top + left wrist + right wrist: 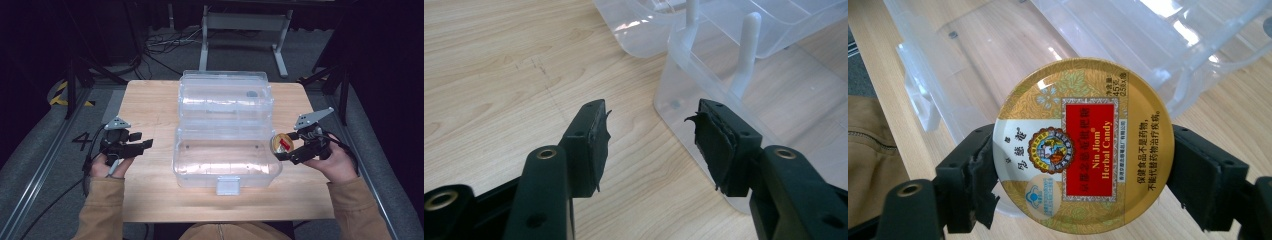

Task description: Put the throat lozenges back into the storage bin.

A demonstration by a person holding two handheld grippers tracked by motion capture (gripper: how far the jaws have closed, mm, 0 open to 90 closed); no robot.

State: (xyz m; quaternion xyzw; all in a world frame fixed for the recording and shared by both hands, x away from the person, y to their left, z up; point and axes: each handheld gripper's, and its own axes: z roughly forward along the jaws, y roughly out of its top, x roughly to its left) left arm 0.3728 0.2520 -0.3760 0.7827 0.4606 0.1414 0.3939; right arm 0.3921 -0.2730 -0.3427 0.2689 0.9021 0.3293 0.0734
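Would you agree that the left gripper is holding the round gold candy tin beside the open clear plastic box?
Not quite: the right gripper holds the candy tin, as the right gripper view shows. The left gripper is open and empty beside the clear plastic box.

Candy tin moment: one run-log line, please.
right gripper: shut on candy tin | left gripper: open | clear box: open | tin beside box
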